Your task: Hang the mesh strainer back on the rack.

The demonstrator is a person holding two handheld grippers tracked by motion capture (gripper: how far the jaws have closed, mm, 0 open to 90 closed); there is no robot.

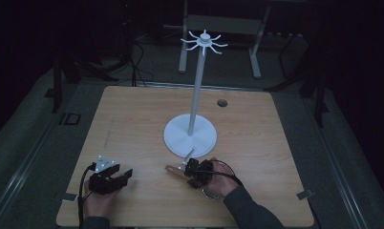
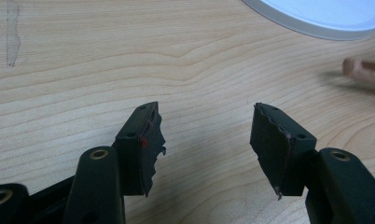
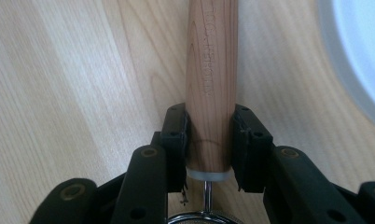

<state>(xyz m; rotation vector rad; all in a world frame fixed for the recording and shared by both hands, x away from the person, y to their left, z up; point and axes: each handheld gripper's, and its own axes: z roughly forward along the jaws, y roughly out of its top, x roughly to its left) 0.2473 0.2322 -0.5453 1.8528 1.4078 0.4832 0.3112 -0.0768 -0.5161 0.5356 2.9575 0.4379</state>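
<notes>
Light wooden desk (image 1: 133, 124) across the middle of the high view, dark floor around it.

White stand (image 1: 190, 135) at centre: round base on the desk, thin pole upright, ring of hooks at the top in the upper middle of the frame.

Left tool (image 1: 125, 174) at lower left of the high view, resting low over the desk, well apart from the stand. In the left gripper view (image 2: 206, 135), jaws spread wide, bare wood between them, nothing pinched.

Right tool (image 1: 183, 171) at lower centre, just below the base rim. Jaws pinching the wooden handle (image 3: 211, 84) near its lower end, one pad pressed to each side. Handle running straight up the right gripper view from between the jaws, lying along the desk, engraved lettering on its face. White collar and thin metal shank below the grip. Base rim at upper right of that view, near the handle, not touching.

Handle tip (image 2: 363, 70) at right edge of the left gripper view.
</notes>
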